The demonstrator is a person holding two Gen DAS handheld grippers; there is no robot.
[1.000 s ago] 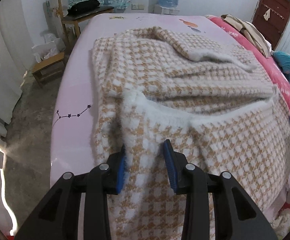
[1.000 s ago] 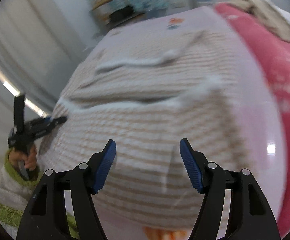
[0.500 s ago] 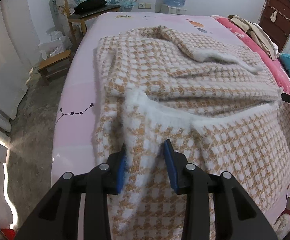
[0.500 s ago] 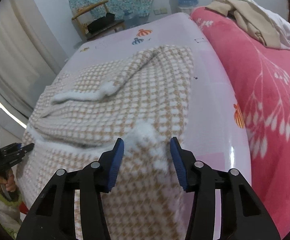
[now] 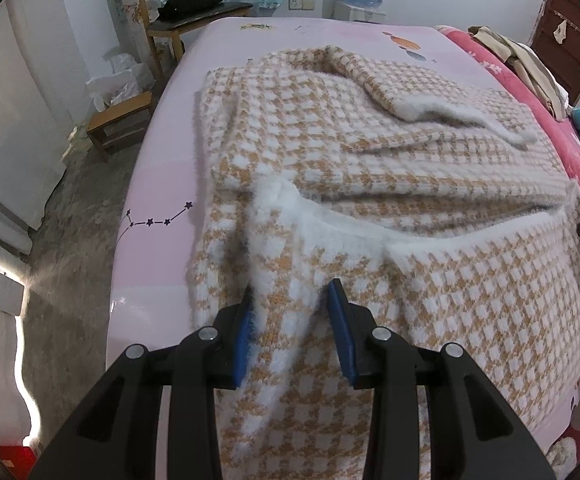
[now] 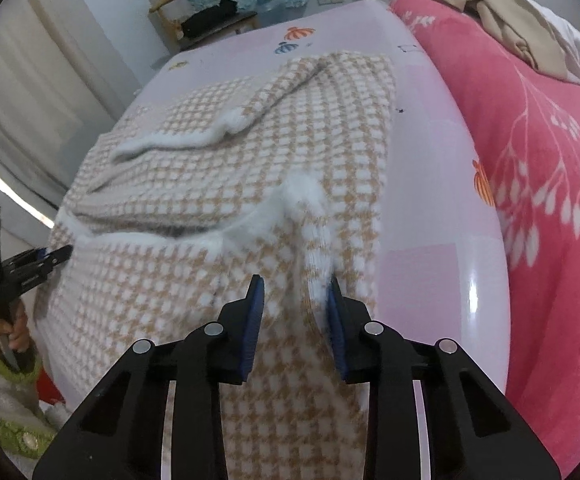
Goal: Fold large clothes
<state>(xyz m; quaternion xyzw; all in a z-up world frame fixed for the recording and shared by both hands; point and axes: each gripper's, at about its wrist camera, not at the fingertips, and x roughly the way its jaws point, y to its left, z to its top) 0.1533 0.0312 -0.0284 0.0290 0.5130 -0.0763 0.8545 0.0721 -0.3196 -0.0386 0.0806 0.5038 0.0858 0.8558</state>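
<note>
From the left wrist, the left gripper [image 5: 292, 312] pinches a bunched ridge of the checked sweater [image 5: 390, 168], its blue pads sunk into the fluffy knit near the white trim [image 5: 330, 228]. The sweater lies spread over the pink sheet [image 5: 162, 184] on the bed, partly doubled over, one sleeve laid across the top. It looks thick, soft and floppy, not slippery, so it should sag between two holds; the trimmed corners are the sensible places to grab. The bed's near edge is close, with a chair [image 5: 178, 20] and stool [image 5: 120, 120] off on the floor.

From the right wrist, the right gripper [image 6: 294, 300] has just been closing onto a raised fold by the fuzzy corner; the pads seem to press it, though blur makes that uncertain. The red blanket [image 6: 550, 160] lies just beside, and the far half of the sheet stays open for folding onto.
</note>
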